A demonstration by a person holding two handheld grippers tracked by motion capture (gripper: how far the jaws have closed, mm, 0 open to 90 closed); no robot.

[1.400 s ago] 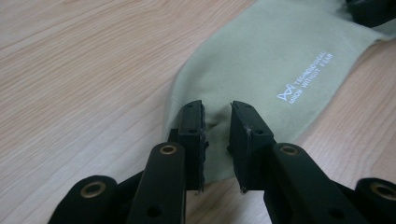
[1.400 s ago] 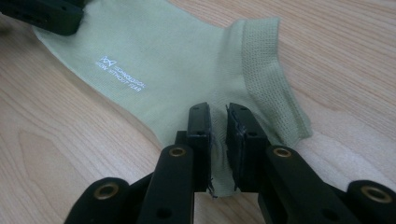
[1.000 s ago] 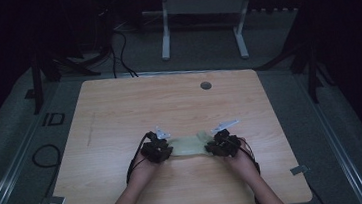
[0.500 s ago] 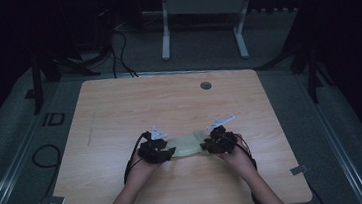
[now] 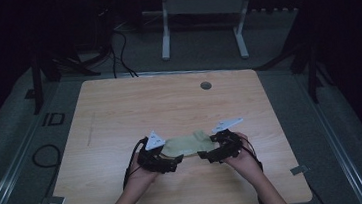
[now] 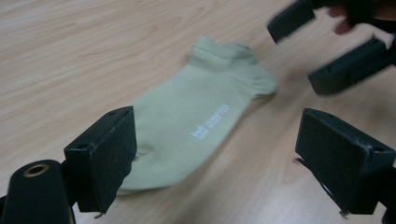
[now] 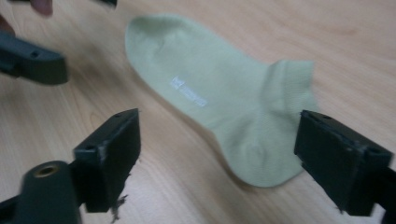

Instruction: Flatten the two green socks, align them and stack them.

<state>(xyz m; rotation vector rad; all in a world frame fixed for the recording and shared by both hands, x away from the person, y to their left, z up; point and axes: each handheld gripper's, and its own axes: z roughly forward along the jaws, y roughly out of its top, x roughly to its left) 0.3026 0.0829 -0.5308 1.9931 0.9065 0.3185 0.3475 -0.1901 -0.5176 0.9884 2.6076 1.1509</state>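
Left claw (image 6: 224,158): jaws spread wide and have just been opening; the toe end of the sock (image 6: 201,123) lies on the desk (image 6: 70,56) below the gap, and the pads do not press it. Right claw (image 7: 219,163): likewise spread, jaws have just been opening, heel and cuff end of the sock beneath it, free of the pads. Judgement: both ends let go together, so the sock stays stretched flat rather than bunching toward one side. From the high view the two claws flank the sock at either end, near the front middle of the desk. Sock is pale green, lying on its side, small white mark up, cuff pointing away from the person. Desk otherwise bare wood, with a round cable hole (image 5: 205,85) far back.
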